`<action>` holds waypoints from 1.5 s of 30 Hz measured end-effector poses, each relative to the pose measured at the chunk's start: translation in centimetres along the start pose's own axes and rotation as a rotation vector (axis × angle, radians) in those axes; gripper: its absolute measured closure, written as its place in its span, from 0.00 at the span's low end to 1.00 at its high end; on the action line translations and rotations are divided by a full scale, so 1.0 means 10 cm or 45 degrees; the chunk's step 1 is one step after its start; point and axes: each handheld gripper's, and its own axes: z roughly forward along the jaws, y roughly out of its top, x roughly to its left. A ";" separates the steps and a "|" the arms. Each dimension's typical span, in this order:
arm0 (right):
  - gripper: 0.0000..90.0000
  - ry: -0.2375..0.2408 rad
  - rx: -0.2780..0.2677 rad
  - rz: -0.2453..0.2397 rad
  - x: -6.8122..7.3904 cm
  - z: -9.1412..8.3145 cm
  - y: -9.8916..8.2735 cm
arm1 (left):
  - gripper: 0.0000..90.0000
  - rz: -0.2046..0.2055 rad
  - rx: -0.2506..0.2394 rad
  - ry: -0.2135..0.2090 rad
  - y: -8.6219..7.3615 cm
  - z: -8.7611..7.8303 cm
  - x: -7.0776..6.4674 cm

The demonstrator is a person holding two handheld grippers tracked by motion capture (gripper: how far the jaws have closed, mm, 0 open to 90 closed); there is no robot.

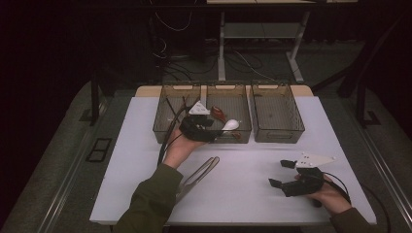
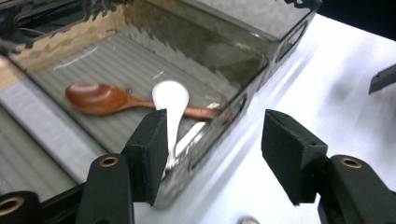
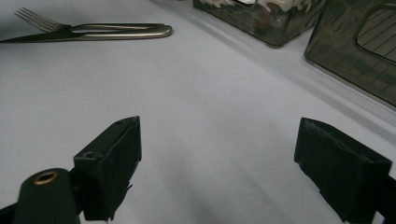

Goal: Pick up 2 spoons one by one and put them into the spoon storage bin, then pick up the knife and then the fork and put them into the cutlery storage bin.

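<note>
My left claw [image 2: 215,154] is spread and empty beside the white spoon [image 2: 170,100] in the middle bin [image 1: 241,137]. I should withdraw without snagging its rim. Right claw [image 3: 219,172] rests spread above the worktop [image 3: 196,102].

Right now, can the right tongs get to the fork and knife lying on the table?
Probably yes. The right tongs are open with nothing in them, and only bare white table lies between them and the fork and knife. The left tongs are off at the bin.
</note>
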 end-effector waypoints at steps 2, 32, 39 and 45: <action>0.16 0.000 0.000 0.000 0.00 0.00 0.00 | 0.43 -0.025 -0.005 -0.004 -0.07 -0.05 0.00; 0.16 -0.007 -0.007 0.005 0.01 0.00 0.00 | 0.55 -0.068 0.043 0.037 -1.00 -0.63 -0.25; 0.16 -0.011 -0.001 0.001 0.01 0.01 0.00 | 0.71 -0.107 0.078 0.041 -1.19 -0.69 -0.27; 0.16 -0.011 -0.005 0.001 0.01 0.01 0.00 | 0.80 -0.124 0.114 0.021 -1.23 -0.62 -0.33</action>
